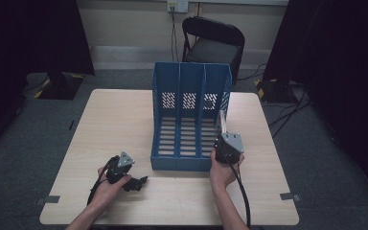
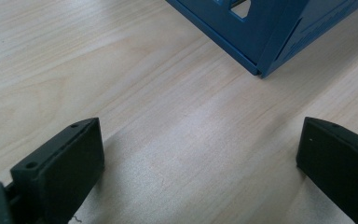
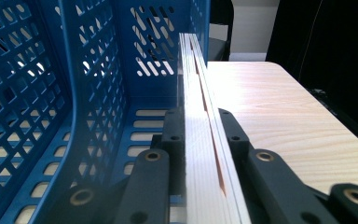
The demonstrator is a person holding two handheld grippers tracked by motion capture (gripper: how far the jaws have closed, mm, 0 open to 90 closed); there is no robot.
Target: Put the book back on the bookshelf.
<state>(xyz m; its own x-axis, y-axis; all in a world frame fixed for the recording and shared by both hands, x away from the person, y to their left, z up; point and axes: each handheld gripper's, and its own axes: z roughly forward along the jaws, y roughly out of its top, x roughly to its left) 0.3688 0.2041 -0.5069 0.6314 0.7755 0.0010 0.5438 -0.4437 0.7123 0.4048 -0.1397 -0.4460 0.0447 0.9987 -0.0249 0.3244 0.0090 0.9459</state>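
Observation:
A blue three-slot file holder (image 1: 189, 115) stands in the middle of the table, its open front toward me. My right gripper (image 1: 223, 138) is at the holder's front right corner, shut on thin white booklets (image 1: 222, 120) held upright and edge-on. In the right gripper view the booklets (image 3: 200, 140) run between the two black pads, along the holder's right-hand wall (image 3: 199, 28), with the slotted floor (image 3: 144, 123) to their left. I cannot tell whether they are inside the slot. My left gripper (image 1: 136, 183) lies on the table left of the holder, open (image 2: 200, 154), nothing between its jaws.
The light wooden table (image 1: 115, 120) has bare room left of the holder and a narrower strip on the right (image 1: 254, 124). A black folding chair (image 1: 213, 43) stands behind the table. Cables run on the floor at right (image 1: 287, 115).

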